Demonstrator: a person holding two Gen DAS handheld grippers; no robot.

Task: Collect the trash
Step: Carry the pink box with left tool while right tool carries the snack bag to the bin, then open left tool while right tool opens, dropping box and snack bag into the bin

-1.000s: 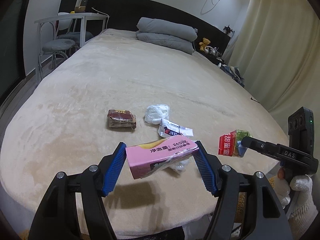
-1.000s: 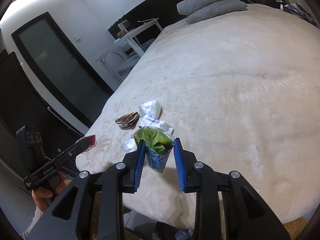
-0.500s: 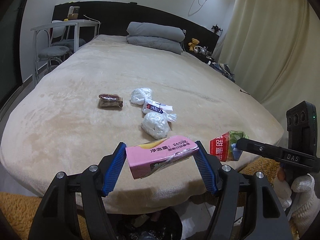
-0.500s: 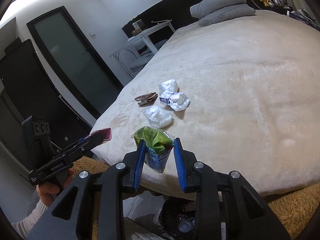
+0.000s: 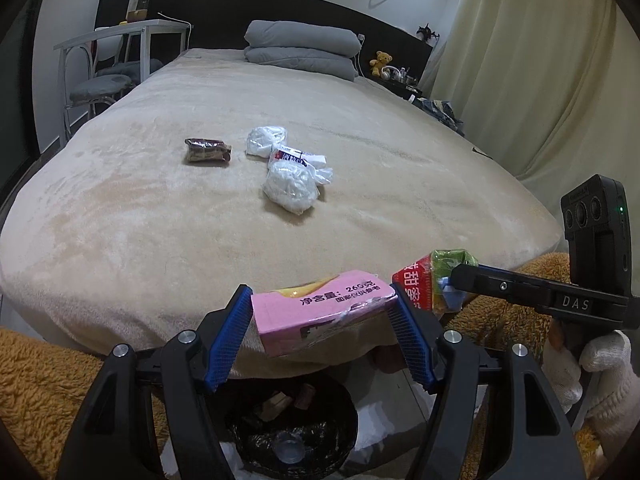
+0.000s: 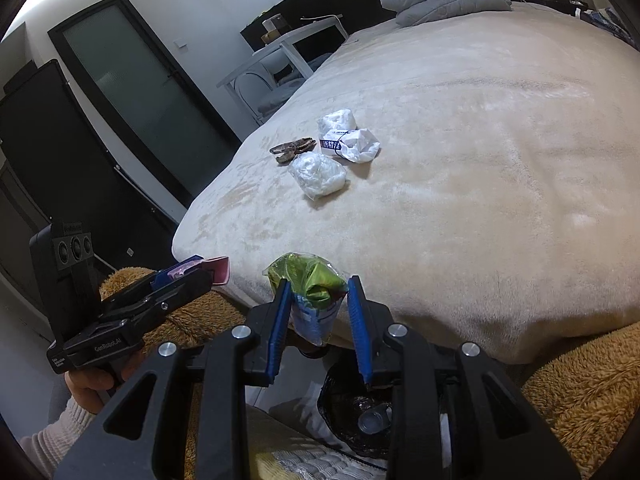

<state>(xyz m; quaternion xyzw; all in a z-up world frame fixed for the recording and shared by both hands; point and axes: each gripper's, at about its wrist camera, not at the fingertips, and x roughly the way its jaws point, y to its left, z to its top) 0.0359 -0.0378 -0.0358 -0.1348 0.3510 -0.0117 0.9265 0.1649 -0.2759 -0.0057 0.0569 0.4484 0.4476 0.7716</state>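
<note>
This is a bedroom in a home. A wide bed under a cream plush blanket [image 5: 168,184] fills most of both views, with folded grey pillows [image 5: 300,50] stacked at its head against a long black headboard [image 5: 224,12]. A small brown teddy bear [image 5: 379,62] sits on the dark bedside shelf. Pale cream curtains [image 5: 540,80] hang floor-length along one side. Beside the bed stand a white metal-framed table [image 5: 132,30] and a grey cushioned stool [image 5: 100,88]. The right wrist view shows a black-framed frosted glass door [image 6: 132,76]. A golden-brown shaggy rug [image 6: 580,384] lies at the foot, by a black-lined waste bin [image 5: 292,436].
</note>
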